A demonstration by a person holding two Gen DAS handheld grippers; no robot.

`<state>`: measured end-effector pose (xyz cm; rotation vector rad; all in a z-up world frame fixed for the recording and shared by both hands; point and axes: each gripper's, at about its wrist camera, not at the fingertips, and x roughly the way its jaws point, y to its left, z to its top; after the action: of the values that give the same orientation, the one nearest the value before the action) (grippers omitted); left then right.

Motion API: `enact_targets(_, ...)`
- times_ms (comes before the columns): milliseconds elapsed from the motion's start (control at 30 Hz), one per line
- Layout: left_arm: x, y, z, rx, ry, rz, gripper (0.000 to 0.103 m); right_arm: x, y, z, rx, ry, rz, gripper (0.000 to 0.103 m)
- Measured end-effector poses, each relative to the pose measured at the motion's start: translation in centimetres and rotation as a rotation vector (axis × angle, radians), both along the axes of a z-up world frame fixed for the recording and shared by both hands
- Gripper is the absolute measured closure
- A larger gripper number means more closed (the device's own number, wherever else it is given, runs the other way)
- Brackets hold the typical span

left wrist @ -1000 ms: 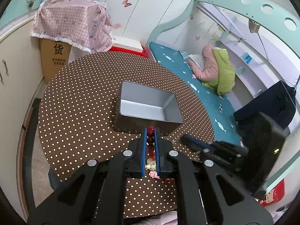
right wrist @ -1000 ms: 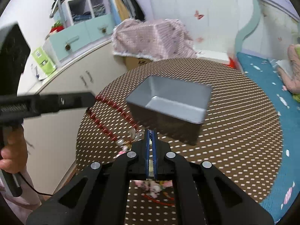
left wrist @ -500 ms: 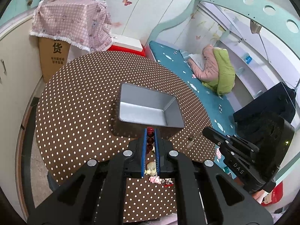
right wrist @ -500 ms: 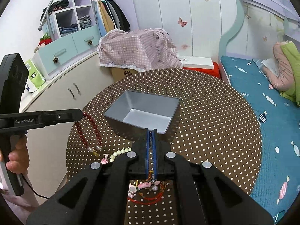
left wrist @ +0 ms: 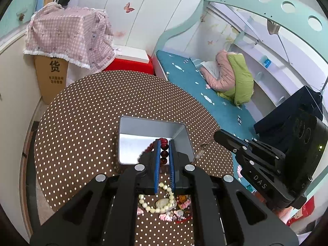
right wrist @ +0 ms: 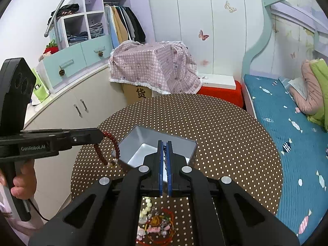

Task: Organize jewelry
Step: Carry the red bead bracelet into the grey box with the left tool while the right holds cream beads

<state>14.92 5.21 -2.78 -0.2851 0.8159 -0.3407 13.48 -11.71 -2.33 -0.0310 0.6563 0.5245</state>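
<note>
Left wrist view: the left gripper (left wrist: 164, 145) points forward and down over the near edge of a grey metal box (left wrist: 131, 125) on the round dotted table (left wrist: 82, 112). Its blue pads (left wrist: 156, 164) are pinched on a string of dark red beads (left wrist: 164, 153); part of the loop hangs to the left of the fingers, above the box floor. Below and behind the fingertips, toward the camera, a heap of jewellery lies on the table: a cream bead bracelet (left wrist: 152, 205) and small pink and red pieces (left wrist: 176, 213). To the right of the fingers the right gripper (left wrist: 220, 136) reaches in, tip near the box's right corner; its body reads "DAS". Far left, a cardboard box (left wrist: 52, 80) under a pink checked cloth (left wrist: 67, 34) carries a large Chinese character with smaller lines too small to read.

Right wrist view: the right gripper (right wrist: 164, 143) tilts down toward the same box (right wrist: 184, 145), its pads pressed together; whether anything thin is caught between them I cannot tell. To its left, a hand (right wrist: 22, 182) grips the handle of the left gripper (right wrist: 100, 134), held about level and labelled "GenRobot.AI", with the red beads (right wrist: 102, 153) dangling from its tip just beside the box's left wall. The jewellery heap (right wrist: 155, 223) lies below, behind the fingers.
</note>
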Motion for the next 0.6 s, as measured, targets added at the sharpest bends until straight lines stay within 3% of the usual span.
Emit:
enact_targets(333, 2.1, 0.0, 0.5, 0.001, -0.016, -0.007, 0.095, 1.2, 0.2, 1.2, 0.009, -0.028, 0.013, 0.101)
enact_targets(600, 4.0, 0.2, -1.1, 0.002, 0.02, -0.004, 0.095, 2.4, 0.8, -0.7, -0.004, 0.039, 0.016, 0.101)
